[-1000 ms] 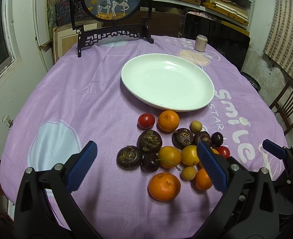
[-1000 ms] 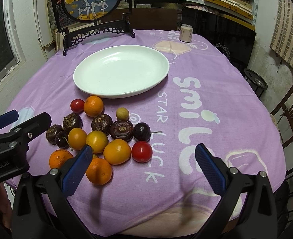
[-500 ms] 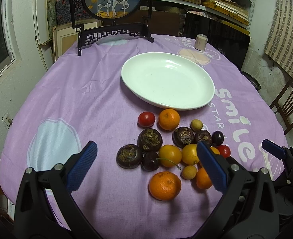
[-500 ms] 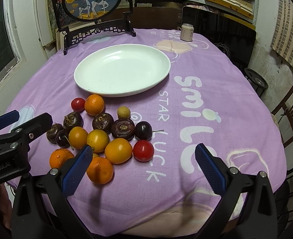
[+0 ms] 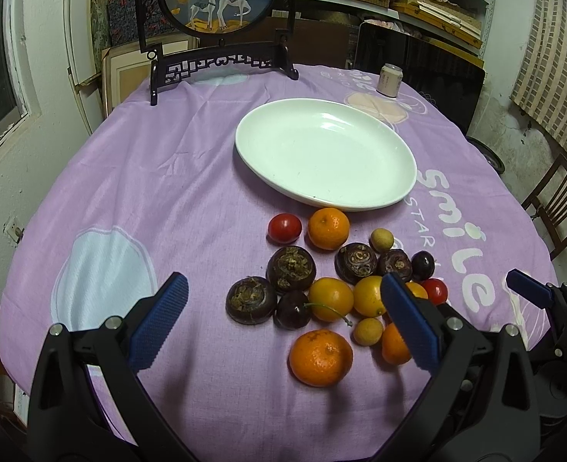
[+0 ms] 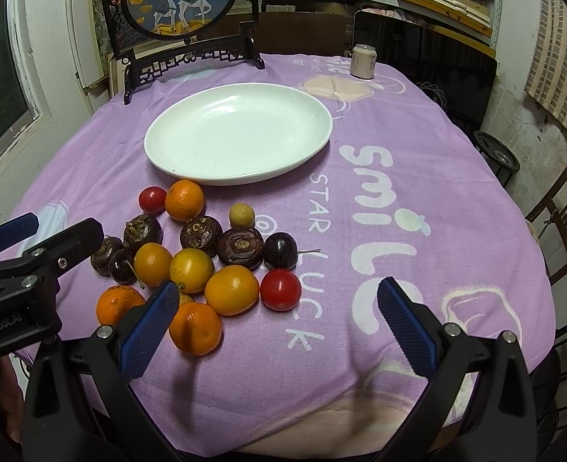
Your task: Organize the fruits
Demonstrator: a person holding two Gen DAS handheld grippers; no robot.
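Fruits [image 5: 327, 300] sit slightly nearer, ahead between spread fingers [image 5: 160, 321].

Tablecloth [image 6: 418, 146], big white letters: "smile" reads whole from my left claw's camera
Tablecloth, smaller print under it: "STAR", then "LUCK"
My left claw [image 6: 33, 269], white print on its black body: "GenRobot.AI", first letter cut off
Can [image 6: 363, 61] at the counter's far edge: print too small to read
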